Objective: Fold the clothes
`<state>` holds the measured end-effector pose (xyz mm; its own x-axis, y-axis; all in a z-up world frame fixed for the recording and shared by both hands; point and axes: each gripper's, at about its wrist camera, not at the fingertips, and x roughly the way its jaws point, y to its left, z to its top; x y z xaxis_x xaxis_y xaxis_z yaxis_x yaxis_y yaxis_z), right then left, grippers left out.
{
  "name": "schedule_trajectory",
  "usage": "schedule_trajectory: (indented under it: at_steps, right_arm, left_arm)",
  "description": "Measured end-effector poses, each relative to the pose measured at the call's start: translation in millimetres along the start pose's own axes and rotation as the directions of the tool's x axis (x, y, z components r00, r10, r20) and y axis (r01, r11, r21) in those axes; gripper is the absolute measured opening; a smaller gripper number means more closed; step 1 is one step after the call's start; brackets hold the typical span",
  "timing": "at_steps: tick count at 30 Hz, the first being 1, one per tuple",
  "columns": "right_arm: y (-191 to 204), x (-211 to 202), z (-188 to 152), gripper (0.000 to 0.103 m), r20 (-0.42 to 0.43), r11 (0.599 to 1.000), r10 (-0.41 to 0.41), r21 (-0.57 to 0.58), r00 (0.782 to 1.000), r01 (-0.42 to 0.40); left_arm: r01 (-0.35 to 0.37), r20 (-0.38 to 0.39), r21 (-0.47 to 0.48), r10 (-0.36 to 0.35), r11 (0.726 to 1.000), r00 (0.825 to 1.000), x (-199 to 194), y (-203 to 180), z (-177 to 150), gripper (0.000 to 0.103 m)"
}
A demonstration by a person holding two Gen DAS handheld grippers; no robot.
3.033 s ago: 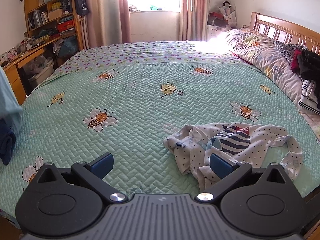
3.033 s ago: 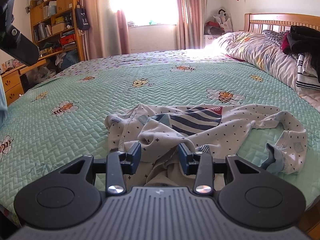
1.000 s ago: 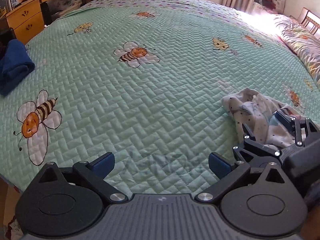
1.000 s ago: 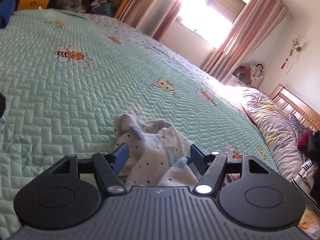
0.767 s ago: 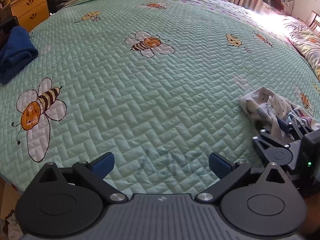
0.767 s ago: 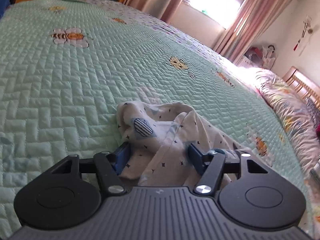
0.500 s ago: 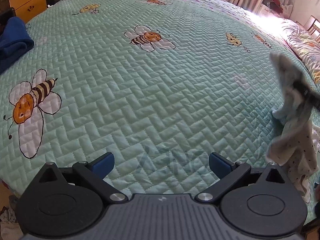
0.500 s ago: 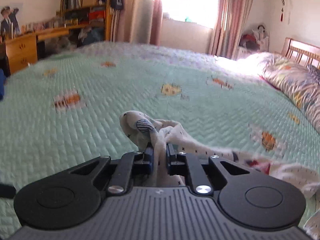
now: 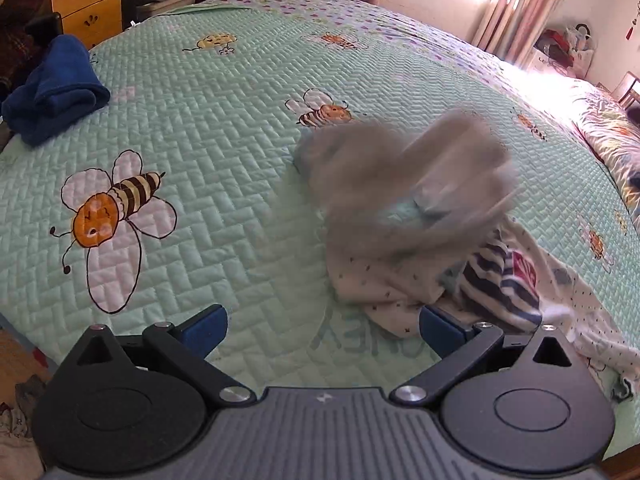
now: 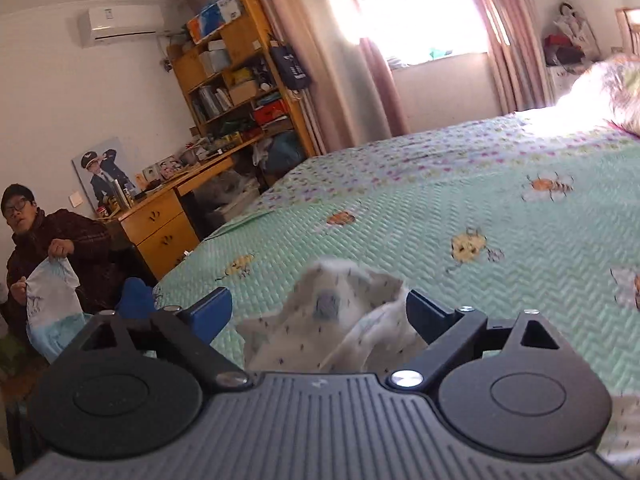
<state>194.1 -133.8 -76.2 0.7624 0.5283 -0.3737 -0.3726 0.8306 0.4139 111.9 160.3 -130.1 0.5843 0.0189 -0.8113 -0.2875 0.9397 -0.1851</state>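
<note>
Sunlit and cluttered, the bedroom is filled mostly by a wide bed under a mint-green quilted bedspread (image 9: 224, 128) printed with cartoon bees. Pink curtains (image 10: 352, 60) frame the bright window, and a wooden bookshelf (image 10: 240, 72) rises above a wooden desk (image 10: 168, 216) along the far wall, with an air conditioner (image 10: 120, 24) mounted above them. A rolled dark blue cloth (image 9: 56, 92) lies near the bedspread's left edge in the left wrist view. Beside the desk sits a person (image 10: 60, 248) in a dark jacket, holding up a pale blue-and-white piece of clothing.

The white dotted baby garment (image 9: 400, 280) with a navy-striped patch lies crumpled on the bedspread at the near right. Its upper part shows only as a grey motion blur above the bedspread, so its exact shape there cannot be told.

The left gripper (image 9: 320, 328) has its blue-padded fingers spread wide over the bedspread. The garment's near edge lies just in front of its right finger, and no fabric is between the pads.

The right gripper (image 10: 320, 312) is tilted and its jaws are opening. A blurred fold of the same garment (image 10: 332, 320) sits between the fingers, clear of both pads.
</note>
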Motion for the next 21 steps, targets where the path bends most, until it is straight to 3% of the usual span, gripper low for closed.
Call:
schedule_trajectory:
  at_steps: [5,7,12,15,19,21]
  right_arm:
    - [-49,-33,-83,0.094,-0.064,0.976,-0.134,0.162,0.989,0.143]
    - [-60,-41,-98,0.094,-0.081,0.967,-0.175,0.172,0.981,0.187]
    - [-76,-43,-98,0.094,-0.071,0.96,-0.235,0.14,0.969,0.243]
    - [-78,-36,-92,0.094,-0.065,0.962,-0.25,0.099,0.966,0.256]
    - [-84,-26,-96,0.094,-0.063,0.971,-0.221,0.081,0.973,0.226]
    - [-86,-19,-106,0.094,-0.075,0.969,-0.235,0.063,0.969,0.24]
  left_arm:
    - [-0.014,-0.004,0.018,0.014,1.0,1.0,11,1,4,0.102]
    - [-0.015,-0.016,0.037,0.016,0.999,1.0,20,-4,11,0.102]
    - [-0.005,0.011,0.13,0.003,0.992,1.0,34,-27,37,0.102]
    - [-0.05,0.023,0.152,0.047,0.987,0.999,49,-26,52,0.102]
    - [-0.046,-0.049,0.006,0.046,0.999,0.998,76,12,58,0.102]
    - [-0.023,-0.086,-0.01,0.022,1.0,0.996,87,16,51,0.101]
